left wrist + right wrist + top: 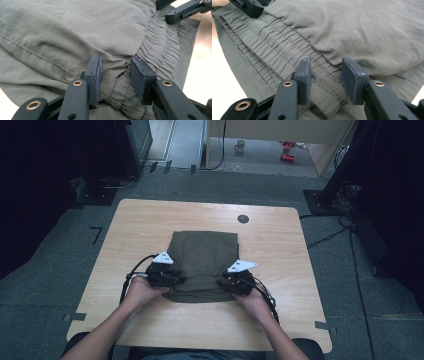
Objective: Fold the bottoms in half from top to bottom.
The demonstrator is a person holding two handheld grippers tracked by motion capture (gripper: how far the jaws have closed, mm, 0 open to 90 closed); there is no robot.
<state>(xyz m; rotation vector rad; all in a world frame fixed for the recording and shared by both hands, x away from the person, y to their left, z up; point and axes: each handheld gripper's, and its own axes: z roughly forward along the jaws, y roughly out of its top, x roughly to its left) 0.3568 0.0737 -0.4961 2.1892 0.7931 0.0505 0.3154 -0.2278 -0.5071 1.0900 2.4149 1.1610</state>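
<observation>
Two hand-held grippers (167, 276) (235, 282), one folded garment (202, 252)

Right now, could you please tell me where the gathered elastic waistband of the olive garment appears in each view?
High view: the waistband runs along the garment's near edge, between the left gripper and the right gripper.
Left gripper view: it slants from upper right down between the jaws.
Right gripper view: it slants from upper left down between the jaws.
Shared landmark: the light wooden table.

We are in a lab or recording studio: 1 bare wooden tabletop (150, 220) on grey carpet (60, 270) with tape marks (96, 234), black equipment stands (345, 180) and trailing cables (325, 239).
</observation>
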